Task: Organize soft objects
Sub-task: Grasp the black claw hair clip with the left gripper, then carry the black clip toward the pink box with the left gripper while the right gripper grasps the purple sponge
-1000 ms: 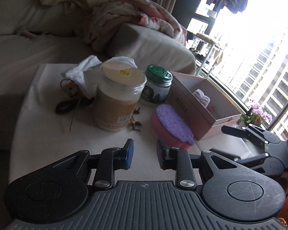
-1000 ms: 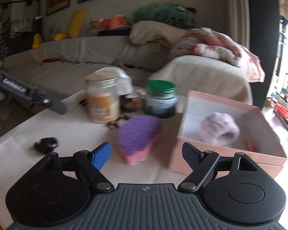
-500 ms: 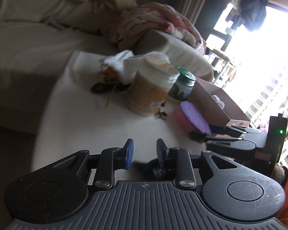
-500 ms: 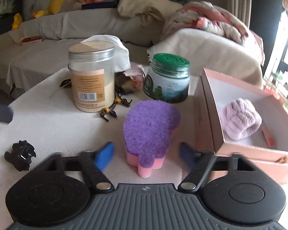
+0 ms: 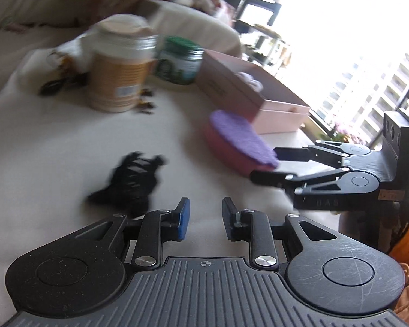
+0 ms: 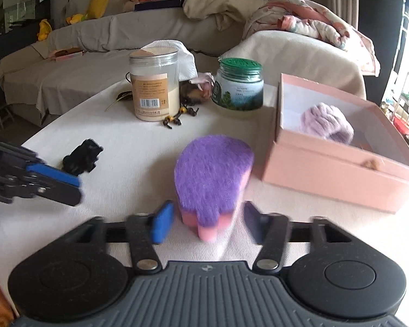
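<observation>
Here the right gripper [image 6: 208,220] has its jaws spread on either side of the near end of the purple-and-pink sponge [image 6: 212,179], the blue pad [image 6: 161,224] just left of the sponge and the dark pad on its right blurred, so I cannot tell whether either one touches it. The left wrist view shows the same gripper [image 5: 264,164] side-on, with its two fingers bracketing the sponge [image 5: 238,141] where it lies flat on the white table [image 5: 54,150]. The left gripper [image 5: 204,216] holds nothing, its jaws parted by a narrow gap over bare tabletop, and in the right wrist view its fingers [image 6: 54,182] reach in from the left edge, well apart from the sponge. Just ahead and left of those fingers lies a black crumpled object [image 5: 131,182], blurred in the left view and sharper in the right [image 6: 81,158]. Beyond the sponge, the right view alone looks into the pink box [image 6: 332,169], where a lilac fluffy item [image 6: 327,124] lies; from the left only a pale tuft [image 5: 249,79] shows above the box's wall [image 5: 231,92]. Farther back stand a tall jar with an orange label [image 6: 154,95] and a green-lidded jar [image 6: 238,84], with small beads [image 6: 177,117] beside the tall jar.
</observation>
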